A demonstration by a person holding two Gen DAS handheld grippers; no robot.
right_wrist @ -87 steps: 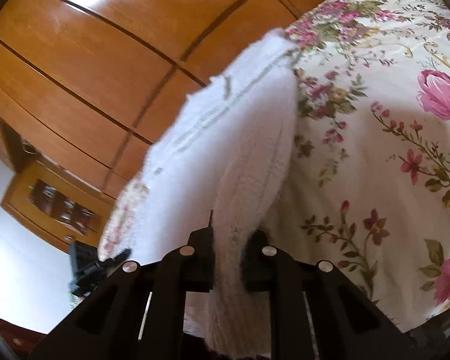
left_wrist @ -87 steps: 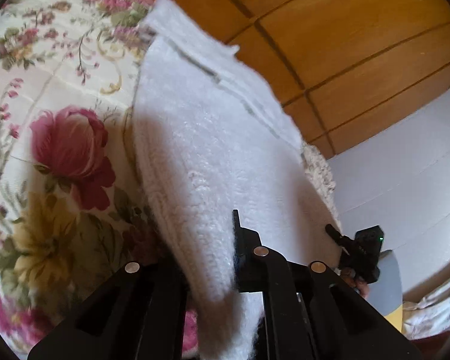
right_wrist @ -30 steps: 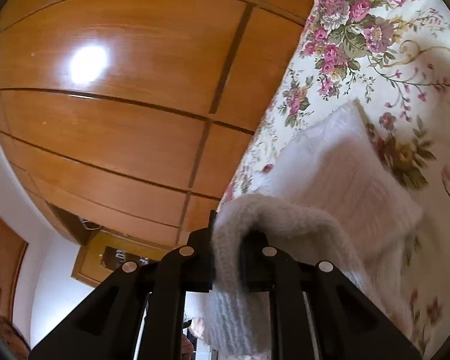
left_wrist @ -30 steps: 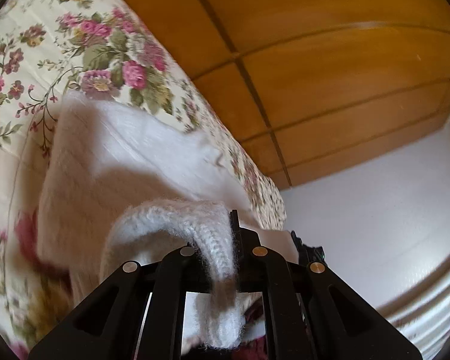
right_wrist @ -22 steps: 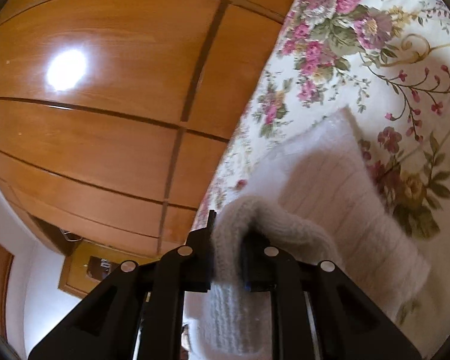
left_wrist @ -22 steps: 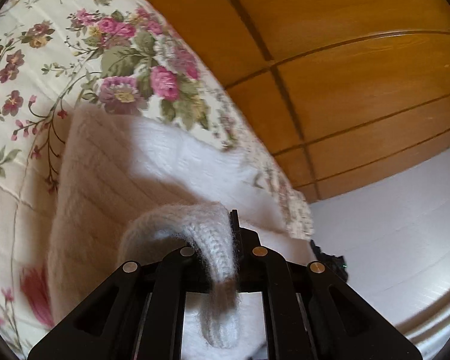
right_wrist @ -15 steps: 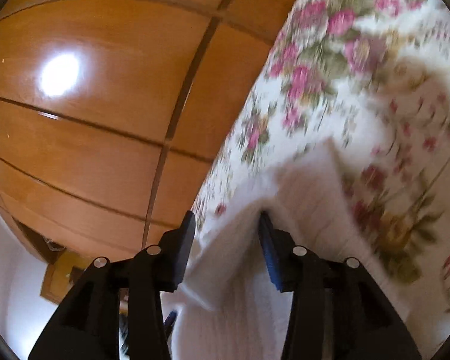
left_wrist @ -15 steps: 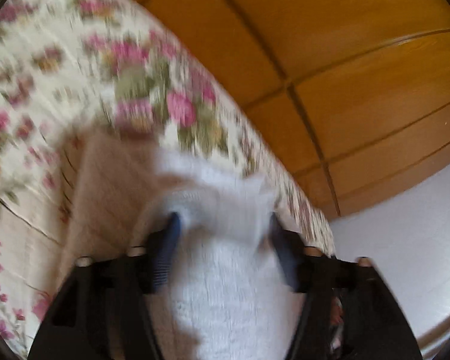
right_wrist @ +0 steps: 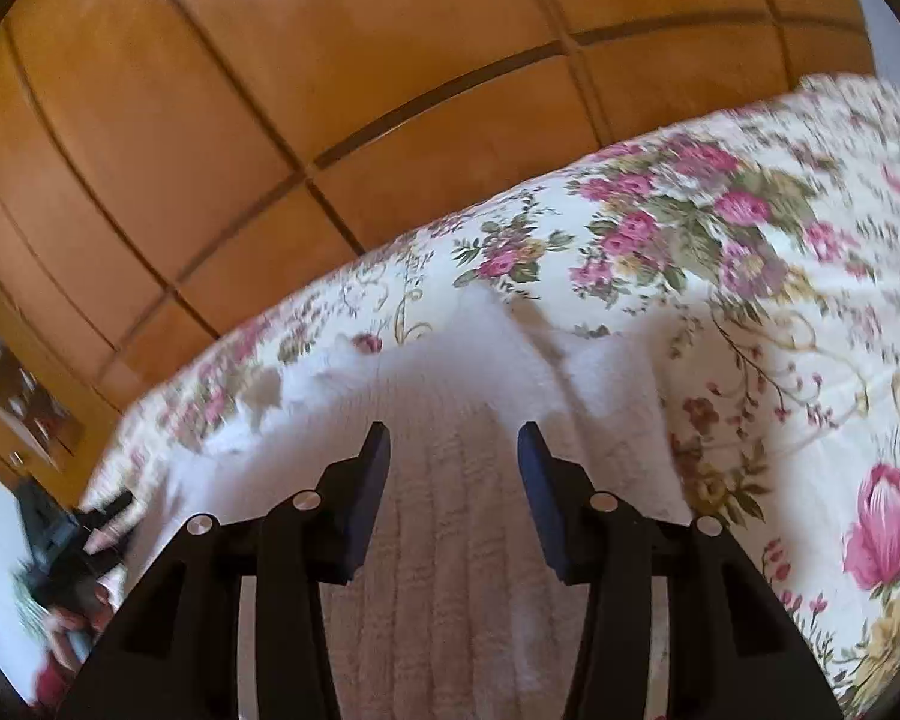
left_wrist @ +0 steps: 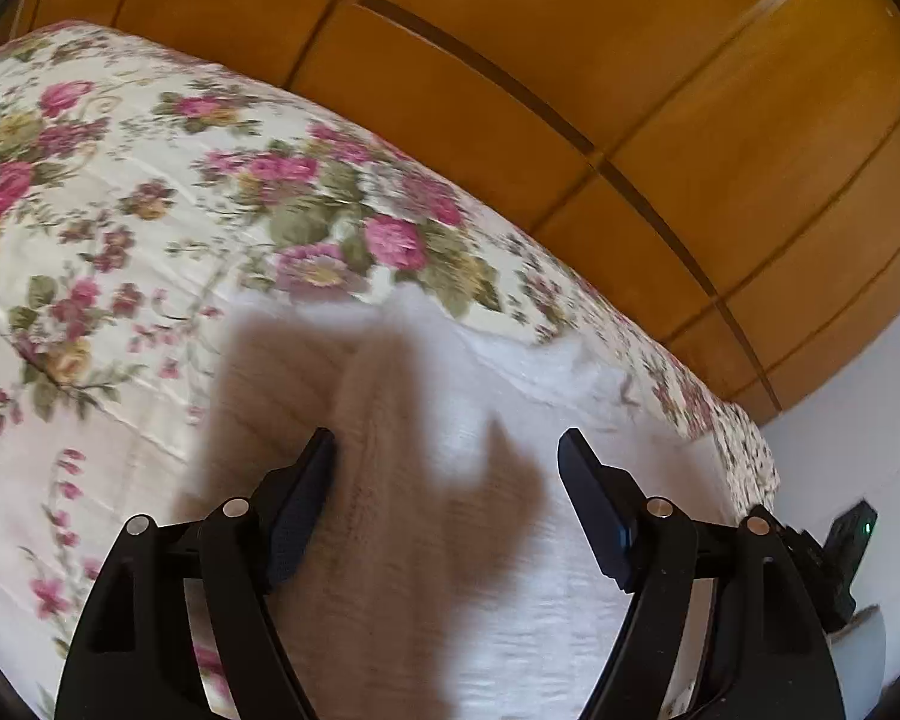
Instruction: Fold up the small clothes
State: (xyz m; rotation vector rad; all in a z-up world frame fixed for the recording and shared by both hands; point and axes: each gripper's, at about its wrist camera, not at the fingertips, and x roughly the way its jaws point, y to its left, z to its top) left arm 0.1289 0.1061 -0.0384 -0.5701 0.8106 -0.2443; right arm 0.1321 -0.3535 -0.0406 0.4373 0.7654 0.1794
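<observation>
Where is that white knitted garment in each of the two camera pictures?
Left wrist view: the white knitted garment fills the lower middle, lying on the floral bedspread between the open fingers of the left tool.
Right wrist view: it lies lower centre, between the open fingers of the right tool.
Shared landmark: the wooden wardrobe behind the bed.

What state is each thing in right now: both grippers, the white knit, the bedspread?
left gripper: open, holding nothing, above the knit.
right gripper: open, holding nothing, above the knit.
white knit garment: released, lying folded over on the bed, far edge uneven.
floral bedspread: spread flat under the garment.
</observation>
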